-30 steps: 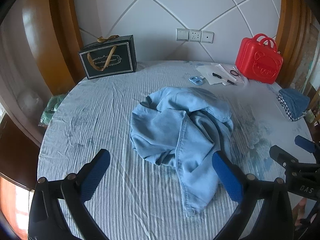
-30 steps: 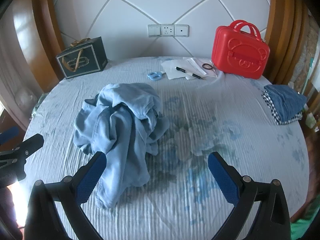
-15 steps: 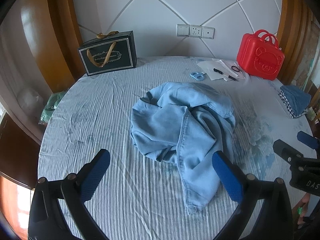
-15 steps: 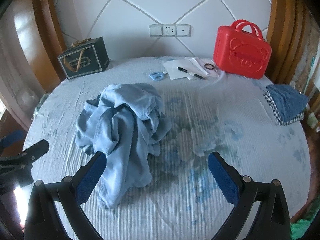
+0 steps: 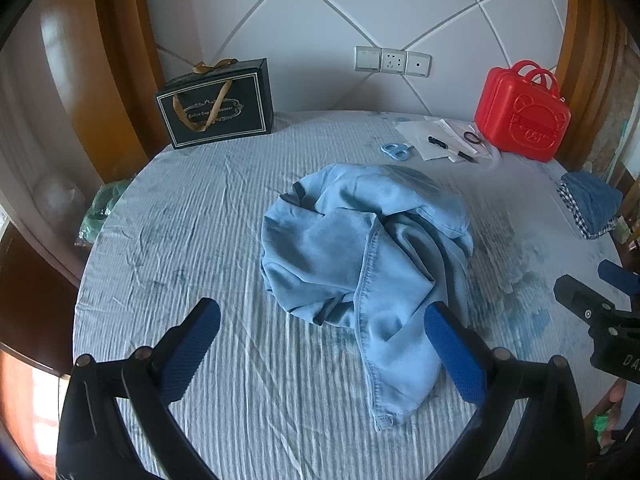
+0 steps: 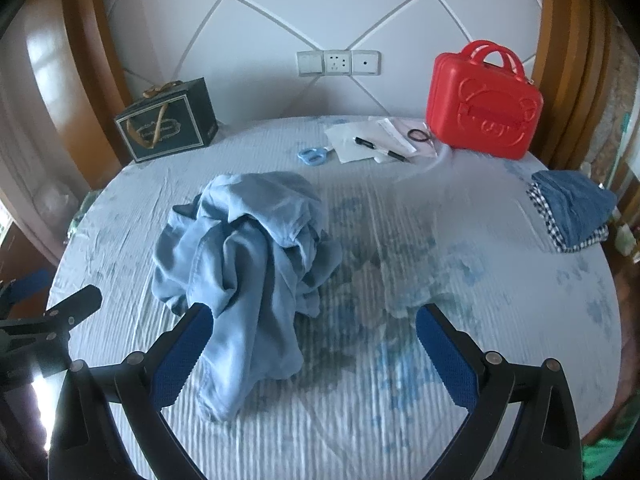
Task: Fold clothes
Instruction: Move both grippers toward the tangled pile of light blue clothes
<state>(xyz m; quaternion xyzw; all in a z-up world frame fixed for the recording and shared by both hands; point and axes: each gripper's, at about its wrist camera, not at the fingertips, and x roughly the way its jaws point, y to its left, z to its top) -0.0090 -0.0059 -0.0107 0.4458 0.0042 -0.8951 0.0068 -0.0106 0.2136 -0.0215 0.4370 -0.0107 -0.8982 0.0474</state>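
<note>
Garment: crumpled pale-blue soft denim-like shirt (image 5: pixel 364 256) heaped mid-bed on ribbed pale-blue bedsheet (image 5: pixel 180 240), one stitched hem trailing toward the cameras; judged pre-grasp, folding not begun. Left gripper (image 5: pixel 320 340) and right gripper (image 6: pixel 308 344) both wide apart, empty, above the sheet; next move calls for finding a hem or collar to spread it flat; folded blue-and-check pile (image 6: pixel 572 208) and glossy red hard-plastic case (image 6: pixel 480 104) well apart.

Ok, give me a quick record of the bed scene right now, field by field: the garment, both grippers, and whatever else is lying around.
surface: round bed with striped light blue sheet
garment to fold: light blue denim garment, crumpled in a heap mid-bed
left gripper: open, empty, near the heap
right gripper: open, empty, near the heap
already folded: denim and checked stack at the right edge
far side: red case, dark gift bag, papers with pen, blue scissors
</note>
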